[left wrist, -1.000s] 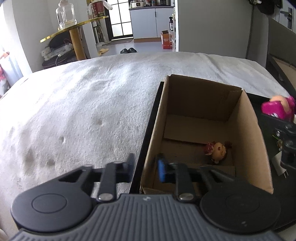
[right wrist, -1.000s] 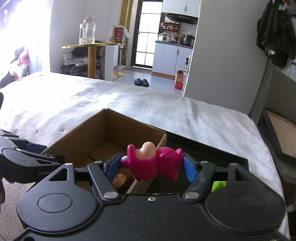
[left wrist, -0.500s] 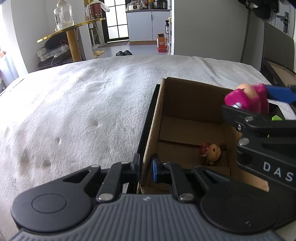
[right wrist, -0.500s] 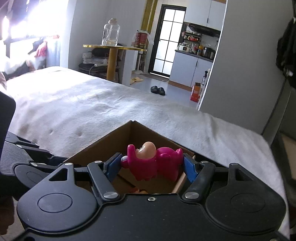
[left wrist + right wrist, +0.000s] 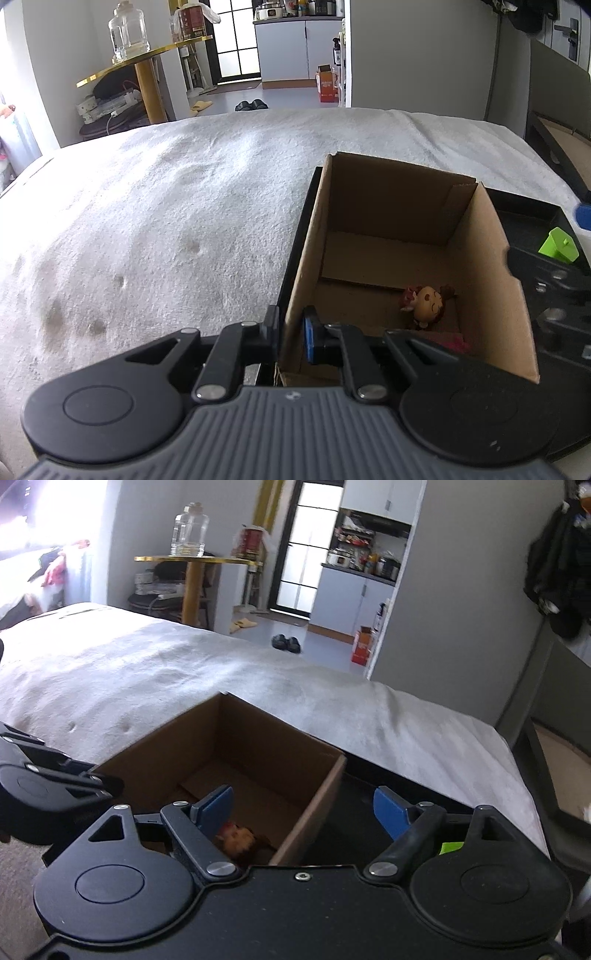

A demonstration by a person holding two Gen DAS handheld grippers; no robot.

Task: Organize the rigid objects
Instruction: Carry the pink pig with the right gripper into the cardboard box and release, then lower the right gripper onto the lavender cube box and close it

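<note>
Gripping the near left wall of an open cardboard box (image 5: 399, 206), the left tool (image 5: 290, 334) has its fingers pressed together on the brown board, one finger outside and the blue-padded one inside. The box stands upright in a shallow black tray (image 5: 532, 218) that lies on a bed covered in a white fleecy blanket (image 5: 166, 206).

Inside the box, on its floor near the right wall, lies a small doll figure (image 5: 428, 301) with a pale round face, closed eyes, brown hair and a reddish bow. Just in front of it, partly hidden behind the left tool's body, a patch of a magenta pink toy (image 5: 456, 341) shows on the box floor; its shape cannot be made out. A bright green block (image 5: 557, 245) sits in the tray outside the box, to its right.

The right tool (image 5: 303, 810) hangs over the box's near right corner with its blue pads spread wide and opening, with nothing between them but the box edge below. In its view the doll figure (image 5: 238, 840) peeks out beneath the left pad.

No writing can be read on the box or the toys; a red tin on the far gold side table (image 5: 147, 62) carries lettering too small to make out.
</note>
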